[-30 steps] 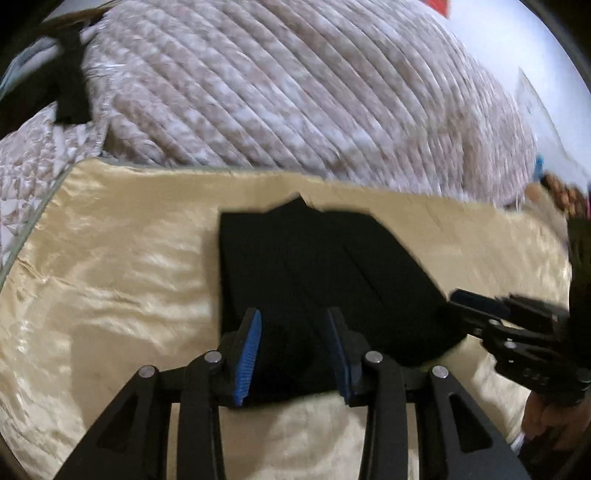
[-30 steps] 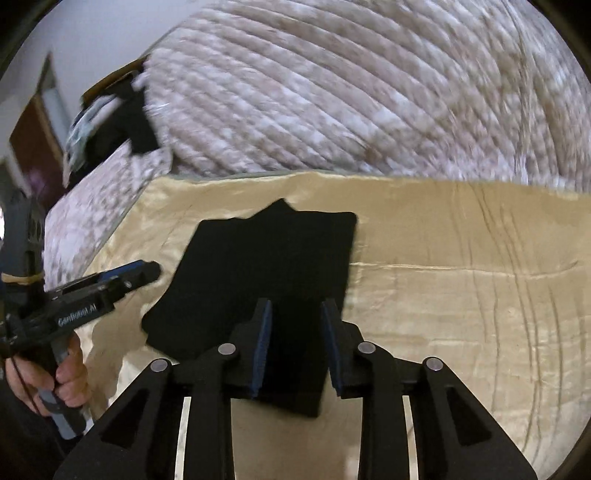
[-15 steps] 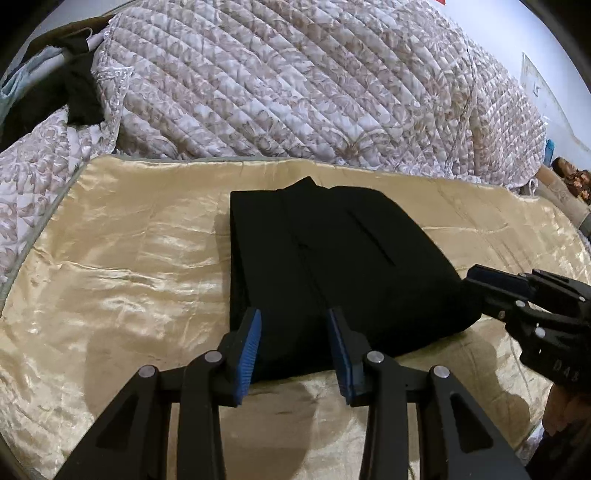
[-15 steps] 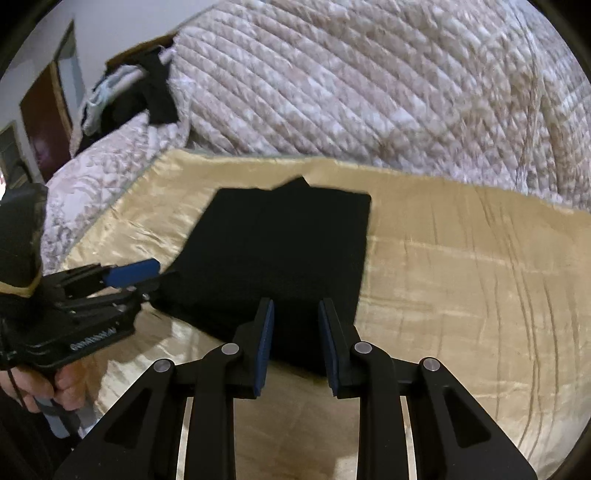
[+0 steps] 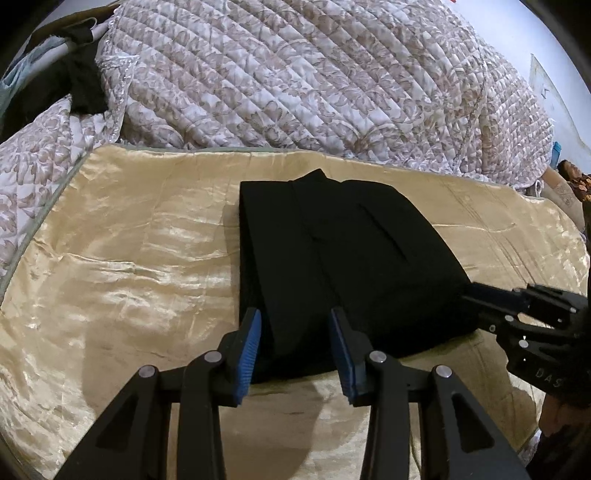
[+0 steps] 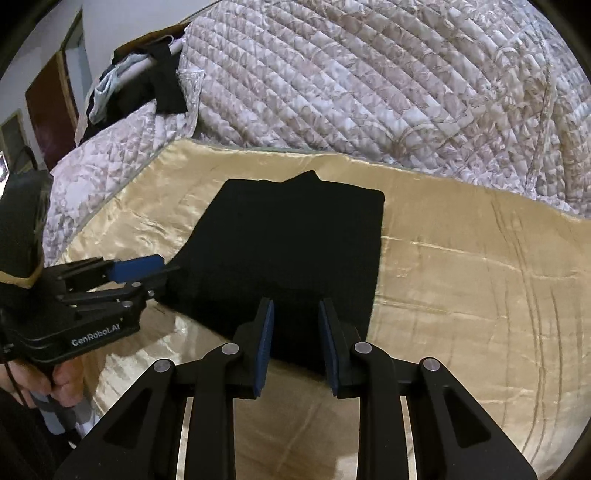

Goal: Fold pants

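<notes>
While angled down over folded pants (image 5: pixel 332 266), both grippers' fingers (image 5: pixel 249 343) spread, nothing pinched.

The folded fabric pants (image 5: pixel 332 266) were plain black, with no pattern visible. They lay on a glossy satin sheet (image 5: pixel 129 258) of pale gold, which showed whitish sheen along its creases and a grey-green edge. The puffy quilted bedspread (image 5: pixel 314 85) was white with a light brown leafy print and diagonal stitched lines. The left hand-held plastic gripper (image 5: pixel 293 347) was black with bright blue ribbed pads (image 5: pixel 249 350) and silver rivets. The right hand-held plastic gripper (image 6: pixel 295 345) was black with darker blue pads (image 6: pixel 265 347). A dark reddish-brown wooden door (image 6: pixel 51 110) stood against a pale grey wall (image 6: pixel 103 29).
</notes>
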Tool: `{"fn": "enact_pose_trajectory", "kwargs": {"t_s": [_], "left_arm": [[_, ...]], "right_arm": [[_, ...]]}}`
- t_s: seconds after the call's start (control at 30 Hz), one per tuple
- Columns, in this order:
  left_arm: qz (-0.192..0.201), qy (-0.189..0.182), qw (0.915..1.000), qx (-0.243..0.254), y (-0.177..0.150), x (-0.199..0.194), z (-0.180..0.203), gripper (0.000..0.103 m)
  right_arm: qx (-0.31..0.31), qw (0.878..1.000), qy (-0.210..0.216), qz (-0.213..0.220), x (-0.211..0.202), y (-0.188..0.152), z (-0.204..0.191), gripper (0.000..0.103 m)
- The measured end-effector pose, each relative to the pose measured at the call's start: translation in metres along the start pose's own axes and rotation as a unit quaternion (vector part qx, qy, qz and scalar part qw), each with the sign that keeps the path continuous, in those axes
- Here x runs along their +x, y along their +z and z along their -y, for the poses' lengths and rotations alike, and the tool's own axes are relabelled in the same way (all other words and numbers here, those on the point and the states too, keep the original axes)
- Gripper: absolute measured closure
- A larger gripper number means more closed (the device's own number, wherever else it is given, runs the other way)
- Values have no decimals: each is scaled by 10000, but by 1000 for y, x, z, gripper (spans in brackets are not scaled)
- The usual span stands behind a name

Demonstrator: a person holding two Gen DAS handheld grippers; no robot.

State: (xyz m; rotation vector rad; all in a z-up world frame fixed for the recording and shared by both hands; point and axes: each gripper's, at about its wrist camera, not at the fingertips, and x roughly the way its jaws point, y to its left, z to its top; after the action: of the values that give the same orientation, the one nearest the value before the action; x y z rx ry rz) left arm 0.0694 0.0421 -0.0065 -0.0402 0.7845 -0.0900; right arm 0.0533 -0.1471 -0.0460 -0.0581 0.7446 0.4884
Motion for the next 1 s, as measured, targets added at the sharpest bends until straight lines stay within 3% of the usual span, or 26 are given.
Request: {"fn": "enact_pose_trajectory", "kwargs": {"t_s": [0.07,0.17,0.3,0.5,0.73,0.83,1.0], "left_arm": [[30,74,10000,-38,4,-1,-2,61],[81,143,9998,-60,12,1,-4,62],[165,2,9999,-37,23,6,0,62],[-184,21,9998,-61,25,33,-1,62],[28,-81,9996,265,66,47,2,62],[-255,-76,9994,222,68,71,-2,61],[-184,19,9994,279,66,66,1,61]], "right_arm": [[138,9999,39,-83,4,-2,5,78],[234,9996,36,152,-6,6,10,78],[477,9988,74,74,6,14,20,78],[894,9960,40,-12,20,20,41,78],[697,9974,174,41,30,50,46,78],[627,9975,265,-182,55,60,50,78],[887,9955,230,-225,63,62,65,78]]}}
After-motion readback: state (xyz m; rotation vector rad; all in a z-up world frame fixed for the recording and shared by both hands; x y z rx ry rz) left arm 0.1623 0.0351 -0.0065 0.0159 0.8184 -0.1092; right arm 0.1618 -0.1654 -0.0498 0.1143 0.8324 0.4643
